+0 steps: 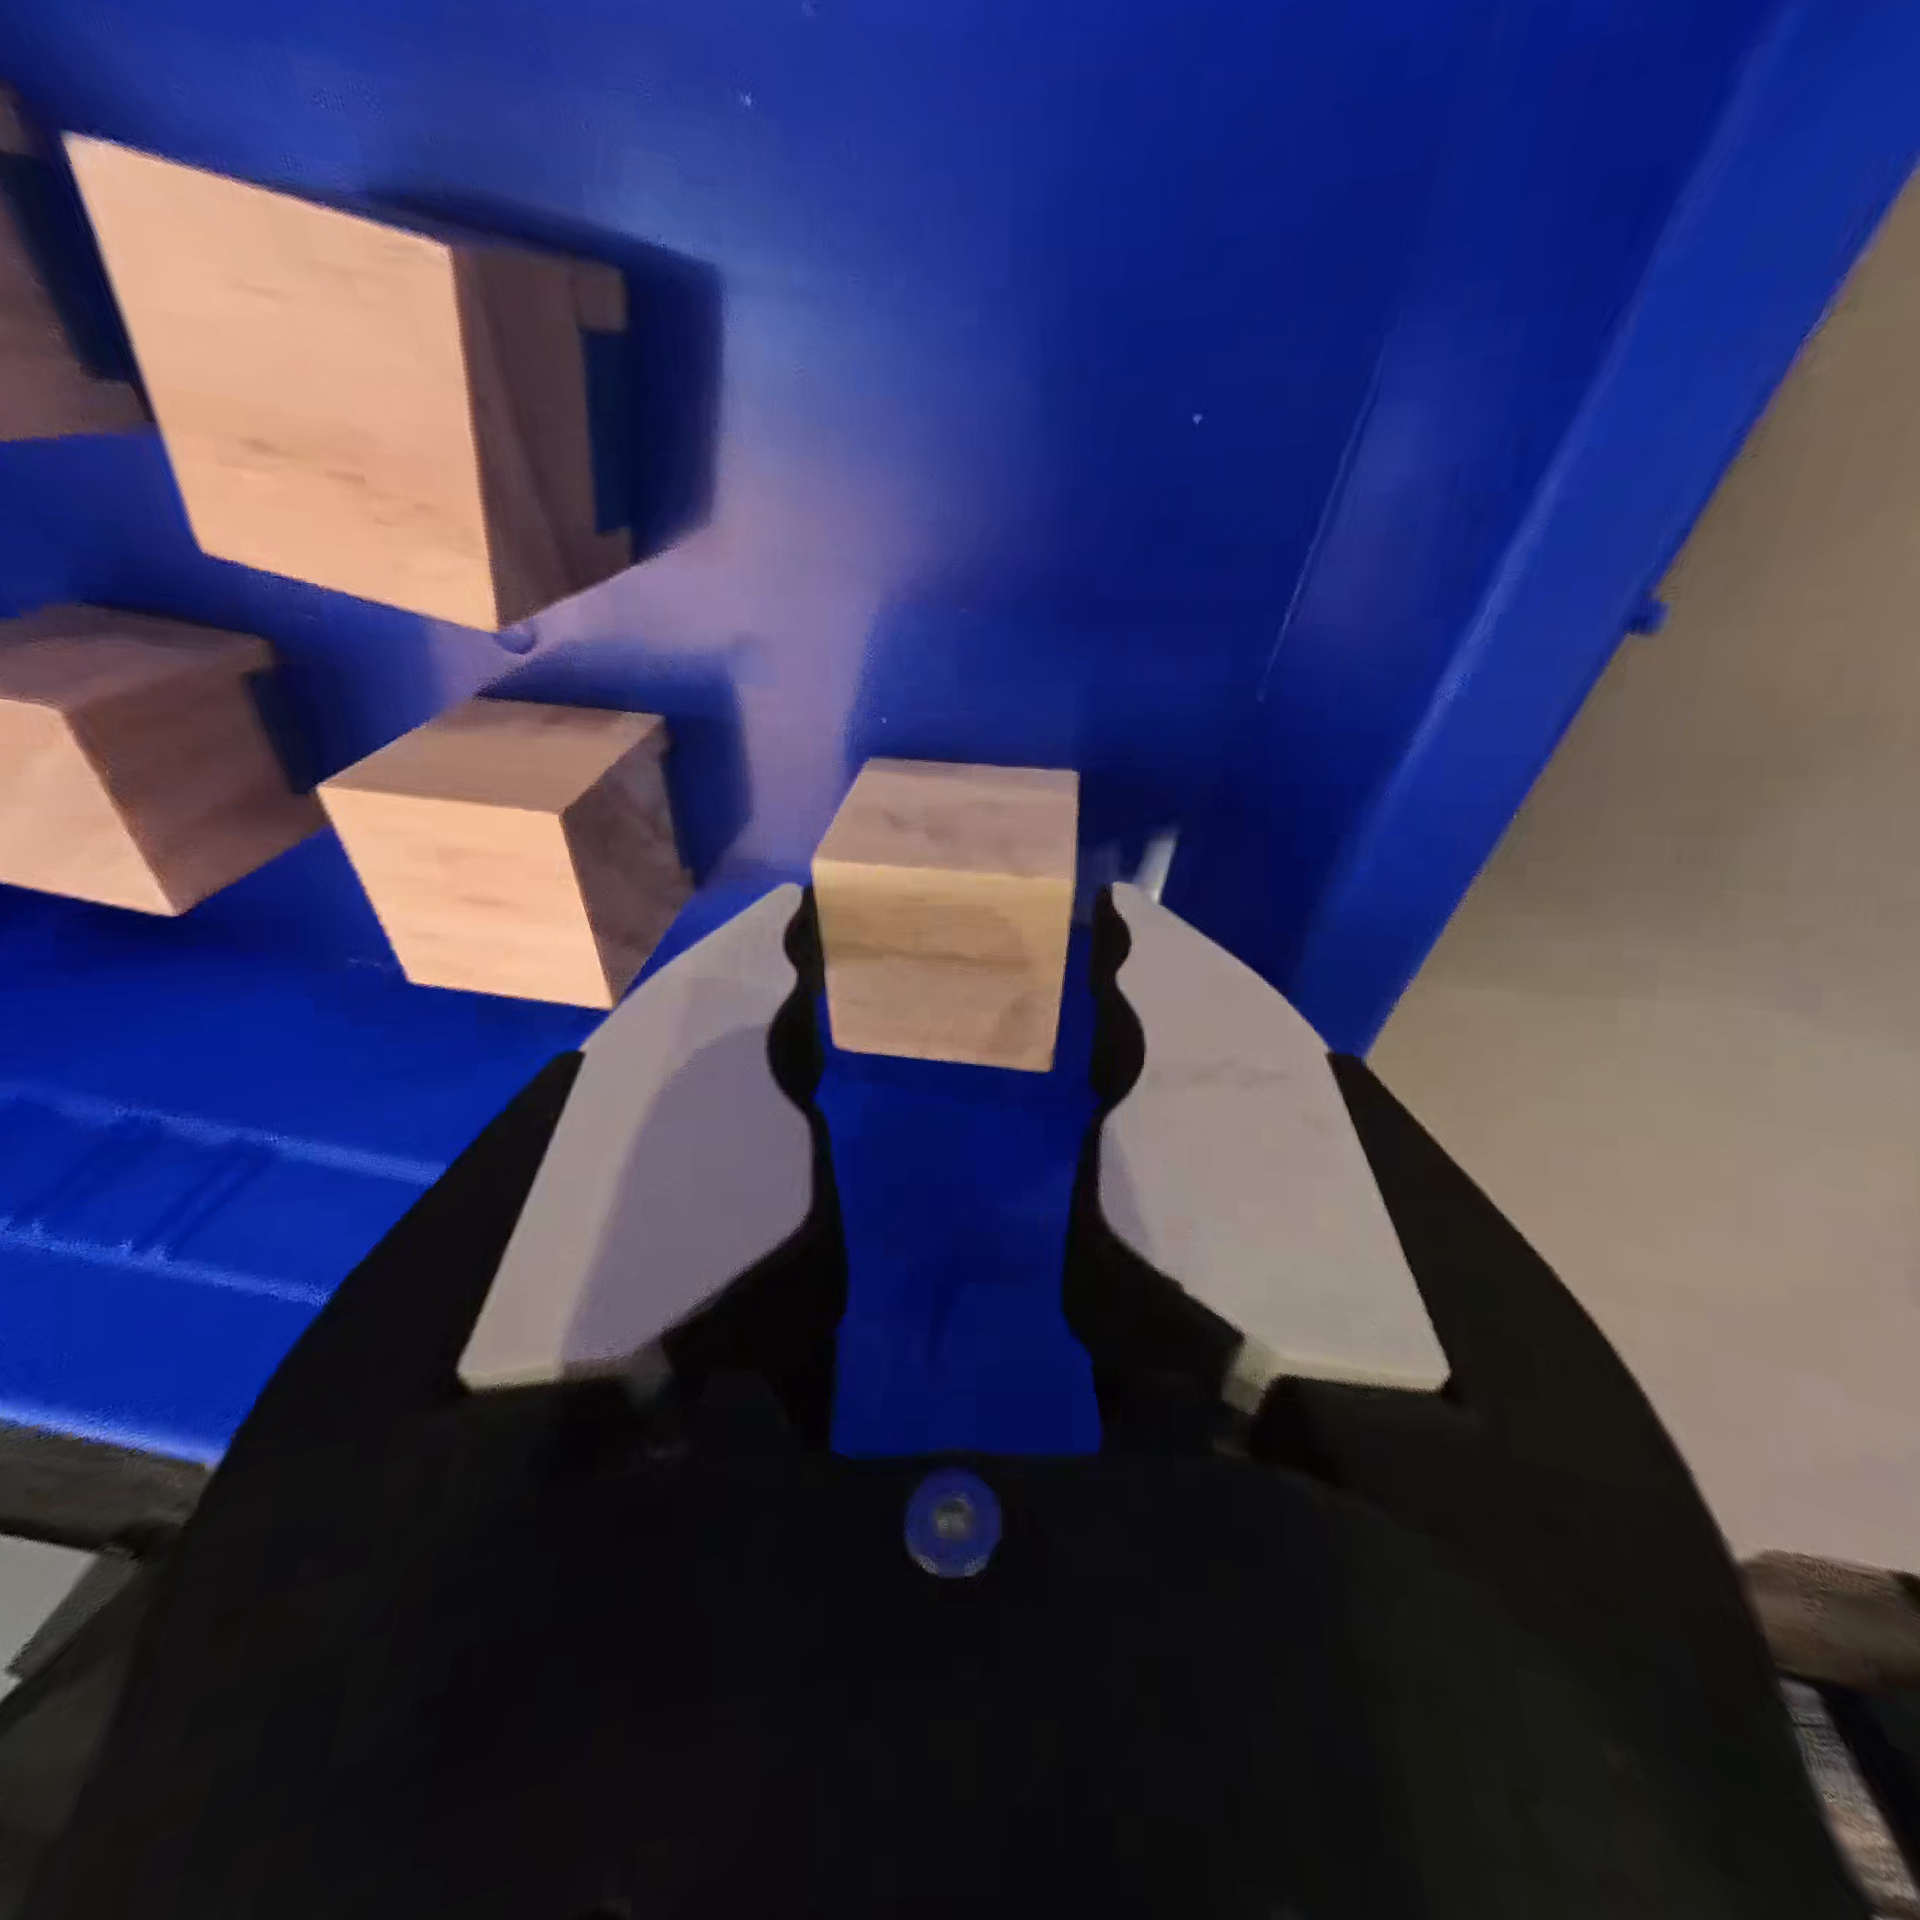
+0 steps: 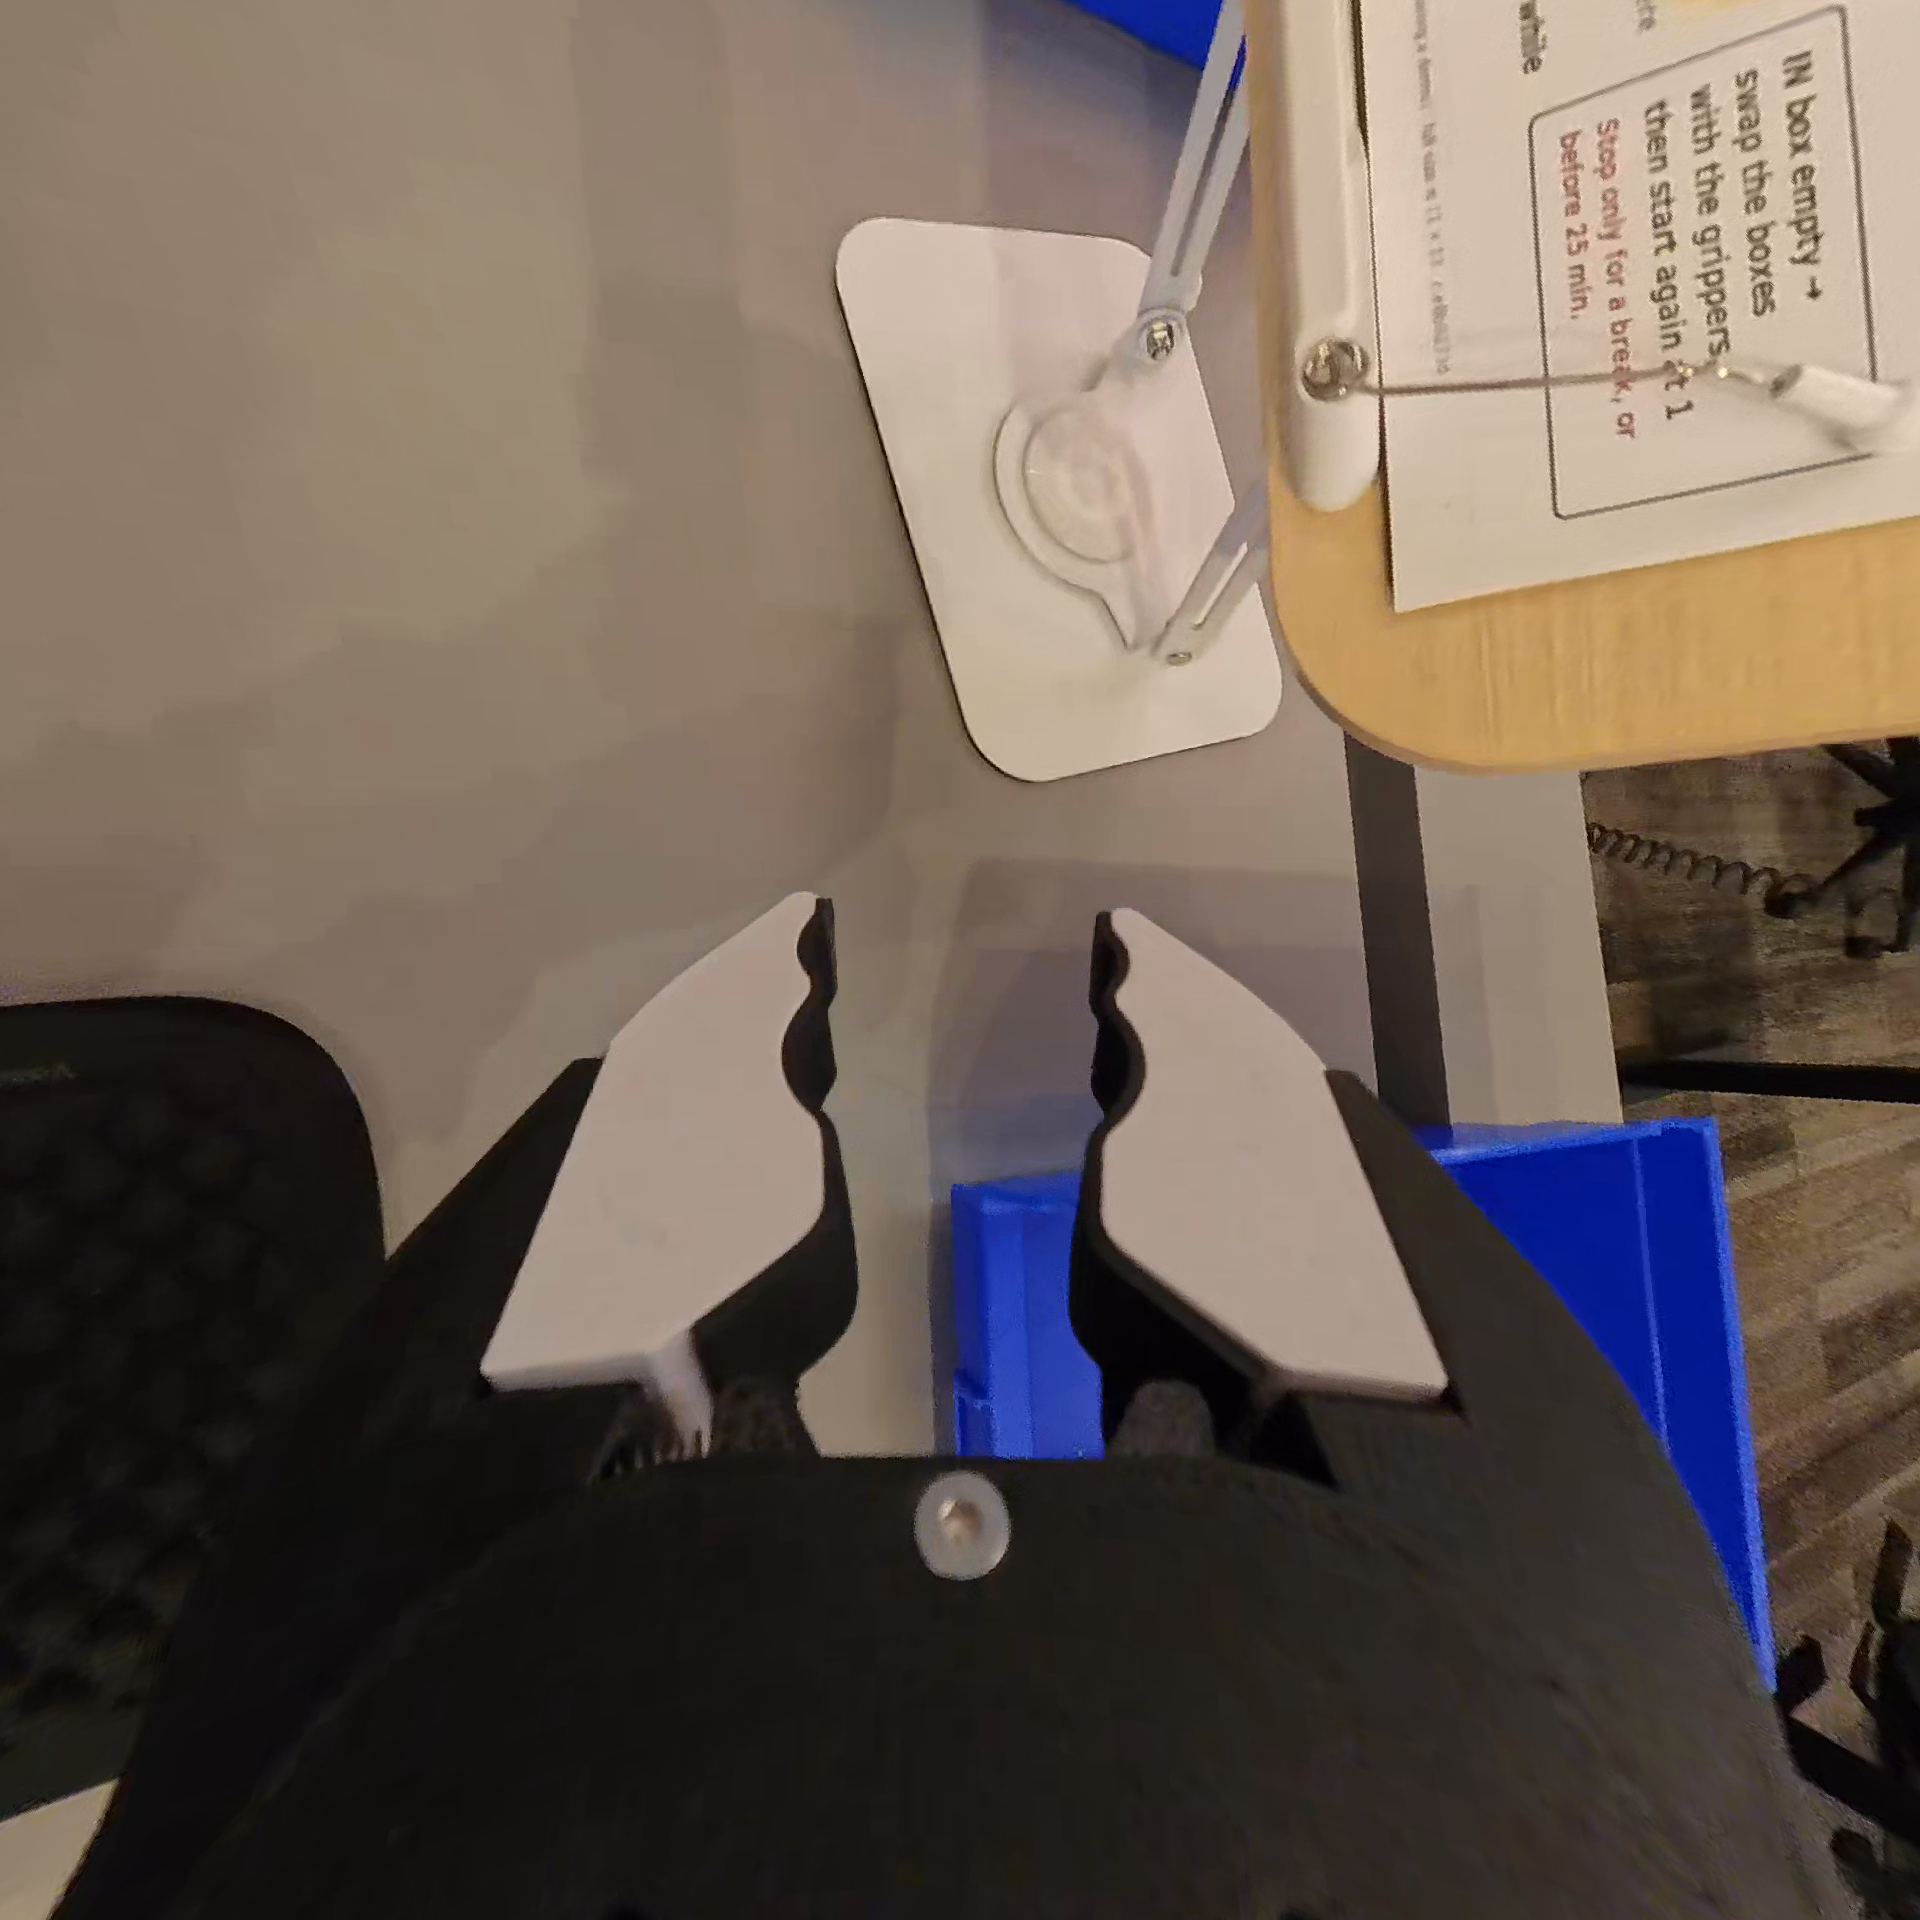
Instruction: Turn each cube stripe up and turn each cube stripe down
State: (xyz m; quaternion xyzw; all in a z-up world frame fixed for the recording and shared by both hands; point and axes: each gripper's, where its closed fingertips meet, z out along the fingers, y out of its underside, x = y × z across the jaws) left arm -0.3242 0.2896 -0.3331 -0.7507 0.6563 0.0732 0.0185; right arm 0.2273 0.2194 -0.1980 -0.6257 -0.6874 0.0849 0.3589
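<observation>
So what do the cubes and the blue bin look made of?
The cube between the left tongs, like the cube beside it, looks like unfinished pale wood: faint grain, matte faces, no stripe visible. The blue bin looks like moulded plastic, smooth with a slight sheen and ribbed edges.

— What carries it all?
— A grey table (image 2: pixel 416 468). At right centre of the right wrist view a white stand base (image 2: pixel 1049 499) lies flat on it; lower right, a blue bin (image 2: pixel 1621 1299); lower left, a black mat (image 2: pixel 156 1247).
</observation>
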